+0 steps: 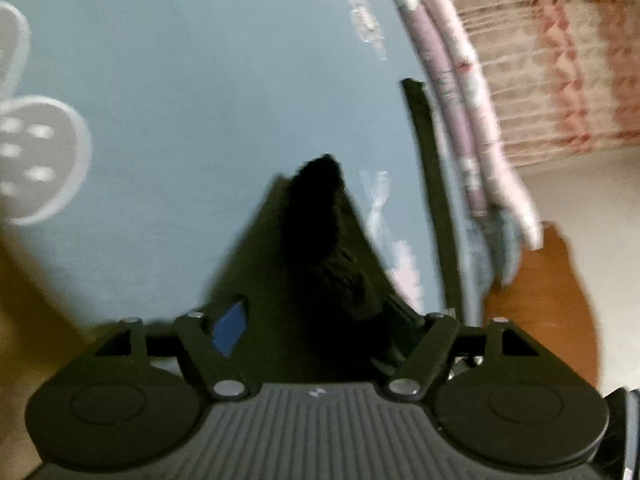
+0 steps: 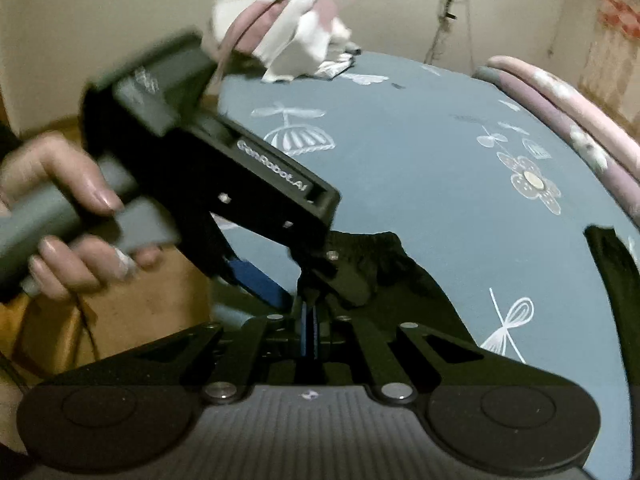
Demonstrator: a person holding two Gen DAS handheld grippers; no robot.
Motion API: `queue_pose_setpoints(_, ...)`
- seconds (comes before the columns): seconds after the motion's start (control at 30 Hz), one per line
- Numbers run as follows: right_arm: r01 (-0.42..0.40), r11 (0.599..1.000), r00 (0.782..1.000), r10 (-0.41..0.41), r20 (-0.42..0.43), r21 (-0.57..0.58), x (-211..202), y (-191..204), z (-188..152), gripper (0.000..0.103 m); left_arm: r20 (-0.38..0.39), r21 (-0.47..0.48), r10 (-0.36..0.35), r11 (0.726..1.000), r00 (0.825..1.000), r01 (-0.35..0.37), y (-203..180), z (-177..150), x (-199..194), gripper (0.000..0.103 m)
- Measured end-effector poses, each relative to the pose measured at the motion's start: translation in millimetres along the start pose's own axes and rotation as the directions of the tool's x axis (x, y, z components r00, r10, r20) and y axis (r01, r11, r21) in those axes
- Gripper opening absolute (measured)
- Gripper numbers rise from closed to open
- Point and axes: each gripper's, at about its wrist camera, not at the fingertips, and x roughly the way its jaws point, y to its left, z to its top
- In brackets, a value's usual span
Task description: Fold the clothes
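A black garment [image 1: 320, 232] lies bunched on the blue patterned bed sheet [image 1: 200, 80] and rises to a peak between my left gripper's [image 1: 320, 308] jaws. They stand wide apart; one blue pad [image 1: 230, 328] shows bare and the other is hidden behind the cloth. In the right wrist view a hand [image 2: 68, 216] holds the left gripper [image 2: 296, 272] just above the black garment [image 2: 380, 264]. My right gripper [image 2: 310, 304] has its blue pads pressed together on the garment's near edge. Another black strip [image 2: 612, 264] lies at the right.
A heap of white and pink clothes [image 2: 288, 28] sits at the bed's far edge. A rolled pink and purple quilt [image 2: 560, 120] runs along the right side, seen as the quilt [image 1: 452, 92] in the left view. Beyond it are a brown wooden piece [image 1: 540, 300] and a pale floor.
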Motion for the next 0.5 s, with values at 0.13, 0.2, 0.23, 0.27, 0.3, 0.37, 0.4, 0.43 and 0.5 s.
queue_pose_setpoints(0.13, -0.029, 0.998, 1.0, 0.028, 0.014, 0.062, -7, -7, -3, 0.003, -0.006, -0.033, -0.061, 0.998, 0.998, 0.061, 9, 22, 27, 0.075)
queue_pose_setpoints(0.2, -0.035, 0.997, 0.999, 0.034, 0.009, 0.07, -7, -6, -5, 0.003, -0.011, -0.03, -0.096, 0.995, 0.995, 0.095, 7, 34, 37, 0.075)
queue_pose_setpoints(0.23, -0.034, 0.997, 0.999, 0.034, 0.005, 0.07, -7, -5, -6, 0.003, -0.008, -0.007, -0.098, 0.995, 0.995, 0.098, 3, 38, 39, 0.07)
queue_pose_setpoints(0.27, -0.033, 0.997, 0.999, 0.033, -0.001, 0.071, -6, -4, -7, 0.003, -0.004, 0.023, -0.058, 0.998, 0.998, 0.058, -2, 41, 41, 0.063)
queue_pose_setpoints(0.3, -0.031, 0.997, 0.999, 0.031, -0.006, 0.072, -5, -4, -8, 0.003, -0.001, 0.052, -0.006, 0.999, 1.0, 0.006, -7, 43, 42, 0.029)
queue_pose_setpoints(0.37, -0.031, 0.997, 0.999, 0.032, -0.011, 0.077, -4, -3, -10, 0.003, -0.013, 0.114, 0.102, 0.988, 0.995, -0.1, -15, 43, 43, 0.008)
queue_pose_setpoints(0.4, -0.034, 0.996, 0.999, 0.035, -0.01, 0.077, -4, -3, -10, 0.003, 0.002, 0.148, 0.138, 0.98, 0.99, -0.136, -19, 40, 40, 0.008)
queue_pose_setpoints(0.43, -0.039, 0.996, 0.999, 0.039, -0.007, 0.077, -4, -3, -9, 0.003, 0.019, 0.171, 0.153, 0.973, 0.988, -0.154, -23, 38, 33, 0.008)
queue_pose_setpoints(0.5, -0.059, 0.995, 0.998, 0.059, -0.002, 0.077, -6, 0, -7, 0.003, 0.039, 0.183, 0.151, 0.971, 0.988, -0.156, -29, 34, 20, 0.008)
